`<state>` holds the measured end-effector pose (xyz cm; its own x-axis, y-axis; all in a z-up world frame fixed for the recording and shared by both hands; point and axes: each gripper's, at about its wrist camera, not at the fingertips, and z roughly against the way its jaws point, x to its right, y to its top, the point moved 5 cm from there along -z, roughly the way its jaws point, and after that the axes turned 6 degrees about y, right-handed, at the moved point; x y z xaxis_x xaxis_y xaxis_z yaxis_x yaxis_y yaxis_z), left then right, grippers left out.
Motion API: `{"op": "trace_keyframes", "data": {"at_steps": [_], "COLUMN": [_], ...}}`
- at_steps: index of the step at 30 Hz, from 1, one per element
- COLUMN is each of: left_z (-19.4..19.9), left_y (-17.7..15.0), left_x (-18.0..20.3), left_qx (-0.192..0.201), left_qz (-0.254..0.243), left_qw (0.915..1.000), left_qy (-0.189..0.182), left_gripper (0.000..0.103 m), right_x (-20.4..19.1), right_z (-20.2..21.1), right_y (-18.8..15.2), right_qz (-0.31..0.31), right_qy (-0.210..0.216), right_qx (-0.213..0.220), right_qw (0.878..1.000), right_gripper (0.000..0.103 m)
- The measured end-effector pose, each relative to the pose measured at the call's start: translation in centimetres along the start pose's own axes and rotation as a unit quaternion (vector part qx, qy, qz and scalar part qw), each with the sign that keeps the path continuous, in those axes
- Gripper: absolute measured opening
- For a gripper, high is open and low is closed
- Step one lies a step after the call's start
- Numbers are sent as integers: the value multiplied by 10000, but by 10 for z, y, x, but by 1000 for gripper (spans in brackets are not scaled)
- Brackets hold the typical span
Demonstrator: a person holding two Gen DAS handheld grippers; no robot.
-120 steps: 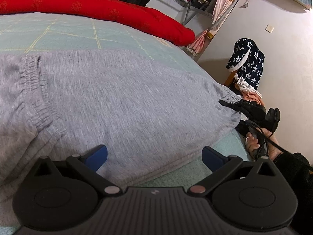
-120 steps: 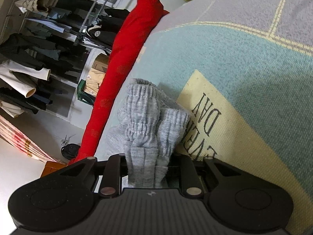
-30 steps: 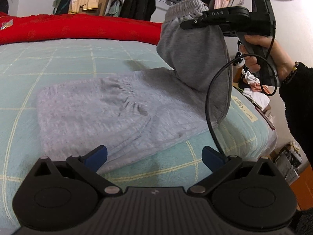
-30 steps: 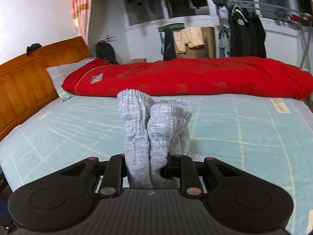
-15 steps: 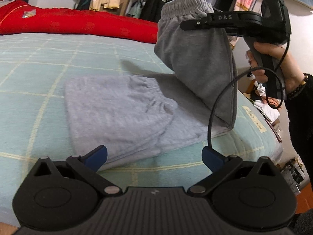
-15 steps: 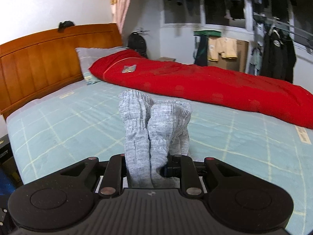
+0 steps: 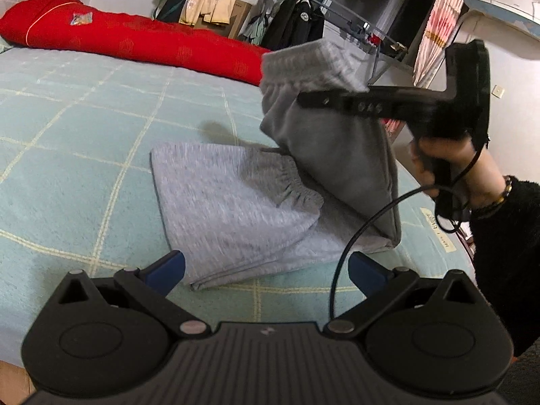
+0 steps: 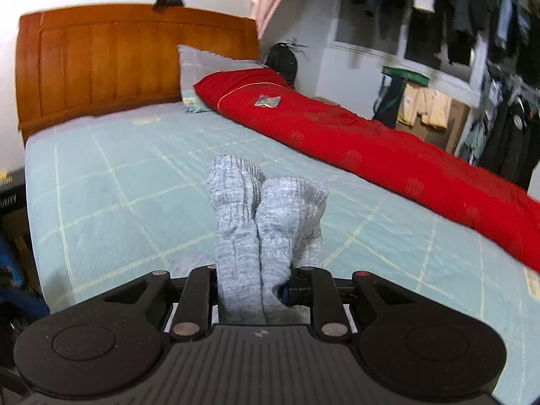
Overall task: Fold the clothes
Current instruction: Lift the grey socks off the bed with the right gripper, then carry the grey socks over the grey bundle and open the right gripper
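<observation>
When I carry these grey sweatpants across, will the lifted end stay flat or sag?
Likely sag: the grey sweatpants drape limply from the right tool, which pinches bunched fabric. Probably light, since one pinch lifts that end. The lower folded layers may drag along the bedsheet.

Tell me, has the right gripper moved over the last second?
Yes. The right gripper, clamping the grey sweatpants, moved leftward over the bed, away from the pink curtain.

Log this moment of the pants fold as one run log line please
stage: mid-fold | right gripper: shut on cuff end of grey sweatpants, lifted | left gripper: open, empty | rest of pants: on bed
</observation>
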<state>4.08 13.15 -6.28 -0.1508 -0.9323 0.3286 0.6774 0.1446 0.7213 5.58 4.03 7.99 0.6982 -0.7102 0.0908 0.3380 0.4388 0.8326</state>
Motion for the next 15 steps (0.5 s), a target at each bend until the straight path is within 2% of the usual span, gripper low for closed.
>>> {"op": "trace_keyframes", "data": {"at_steps": [7,15], "left_z": [11,24], "left_y": [3,3], "left_x": [-2,-17], "left_qx": [126,192], "left_qz": [153,422], "left_qw": [9998,9986], "left_qy": [5,260], "left_gripper": [102,102], "right_x": [-39,-78], "right_z": [-7,-38], "right_y": [1,-19], "right_qz": [957,2051], "right_qy": [-264,-630], "right_qx": [-31,-323], "right_qw": [9950,9762], "right_gripper": [24,24]}}
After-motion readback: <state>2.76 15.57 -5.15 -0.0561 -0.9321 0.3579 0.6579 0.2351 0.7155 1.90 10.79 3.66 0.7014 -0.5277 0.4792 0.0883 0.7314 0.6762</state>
